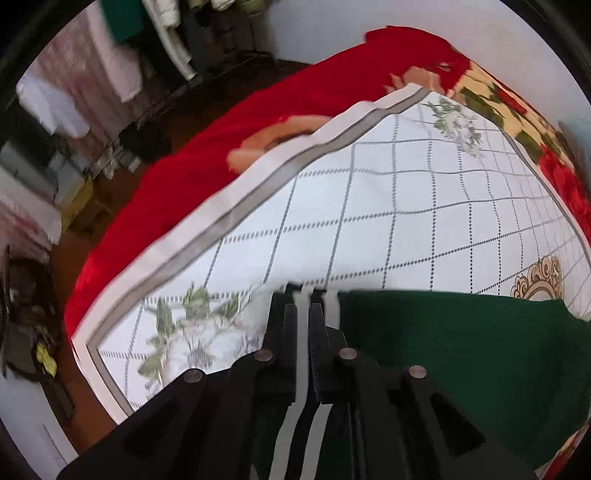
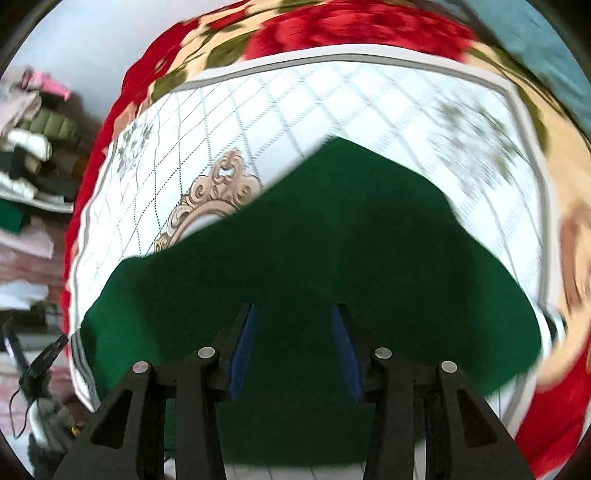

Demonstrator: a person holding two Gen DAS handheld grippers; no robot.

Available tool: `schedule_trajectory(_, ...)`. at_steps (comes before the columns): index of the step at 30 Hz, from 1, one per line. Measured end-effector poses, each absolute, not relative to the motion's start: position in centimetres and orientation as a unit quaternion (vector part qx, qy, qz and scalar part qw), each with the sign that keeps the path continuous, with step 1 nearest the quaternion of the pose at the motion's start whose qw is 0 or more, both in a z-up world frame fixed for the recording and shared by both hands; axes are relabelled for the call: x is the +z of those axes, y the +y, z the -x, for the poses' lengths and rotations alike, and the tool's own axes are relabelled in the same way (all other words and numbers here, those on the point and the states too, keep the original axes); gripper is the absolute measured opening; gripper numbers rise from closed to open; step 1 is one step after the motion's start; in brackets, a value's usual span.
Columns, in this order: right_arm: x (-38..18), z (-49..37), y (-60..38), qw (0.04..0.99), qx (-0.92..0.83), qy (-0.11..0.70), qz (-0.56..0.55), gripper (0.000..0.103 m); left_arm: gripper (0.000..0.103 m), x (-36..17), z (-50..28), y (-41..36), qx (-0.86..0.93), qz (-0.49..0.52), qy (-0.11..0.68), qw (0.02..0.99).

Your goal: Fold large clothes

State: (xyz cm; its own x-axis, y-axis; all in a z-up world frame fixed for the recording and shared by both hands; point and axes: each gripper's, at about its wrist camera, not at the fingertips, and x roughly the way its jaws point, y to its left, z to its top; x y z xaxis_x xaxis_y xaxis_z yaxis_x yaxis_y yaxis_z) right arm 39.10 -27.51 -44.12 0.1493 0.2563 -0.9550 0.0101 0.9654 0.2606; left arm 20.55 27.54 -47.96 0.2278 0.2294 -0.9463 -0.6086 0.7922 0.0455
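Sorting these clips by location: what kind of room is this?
Probably a bedroom or clothes storage room: a red floral blanket under a white checked sheet, with hanging garments behind.

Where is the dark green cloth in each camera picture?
Left wrist view: the dark green cloth fills the lower right, beside the left gripper, whose fingers are close together.
Right wrist view: the cloth fills the middle and bottom, under the open right gripper.
Shared landmark: the gold scroll ornament on the white checked sheet, at the cloth's edge.
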Motion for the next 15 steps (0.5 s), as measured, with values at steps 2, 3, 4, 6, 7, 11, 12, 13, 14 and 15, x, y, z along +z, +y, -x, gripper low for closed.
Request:
schedule_trajectory(2, -46.3, -41.0, -26.5, 0.743, 0.062, 0.660, -0.095, 0.045, 0.028, -48.4, -19.9, 28.4, 0.277, 0.199, 0.558, 0.757)
schedule_trajectory(3, -47.9, -41.8, -26.4, 0.739, 0.028, 0.669, -0.079, 0.044, 0.059, -48.5, -19.5, 28.9, 0.283, 0.212, 0.558, 0.751)
schedule_trajectory(4, -49.0, -41.9, -26.6, 0.736, 0.003, 0.674, -0.068, 0.044, 0.088, -48.6, -19.2, 29.2, 0.288, 0.219, 0.558, 0.747)
schedule_trajectory(6, -51.7, -42.9, -27.3, 0.724, -0.033, 0.685, -0.072, 0.044, 0.089, -48.5, -18.5, 29.7, 0.291, 0.234, 0.550, 0.747)
schedule_trajectory(7, -52.0, -43.2, -27.7, 0.722, -0.042, 0.685, -0.091, 0.044, 0.089, -48.6, -18.5, 29.8, 0.289, 0.237, 0.552, 0.746)
schedule_trajectory(11, -50.9, -43.3, -27.6, 0.722, -0.042, 0.685, -0.086, 0.044, 0.089, -50.1, -18.9, 30.0, 0.273, 0.252, 0.559, 0.741)
schedule_trajectory(12, -50.8, -43.1, -27.7, 0.722, -0.039, 0.685, -0.088, 0.045, 0.089, -50.9, -19.3, 30.1, 0.264, 0.261, 0.564, 0.738)
schedule_trajectory(13, -50.6, -43.0, -27.7, 0.723, -0.036, 0.685, -0.082, 0.045, 0.088, -51.6, -19.6, 30.3, 0.254, 0.268, 0.568, 0.736)
schedule_trajectory(14, -50.6, -42.9, -27.7, 0.723, -0.035, 0.685, -0.076, 0.045, 0.088, -52.4, -20.1, 30.4, 0.246, 0.271, 0.573, 0.734)
schedule_trajectory(15, -50.6, -42.7, -28.0, 0.723, -0.034, 0.686, -0.075, 0.045, 0.082, -53.0, -20.6, 30.4, 0.243, 0.270, 0.573, 0.735)
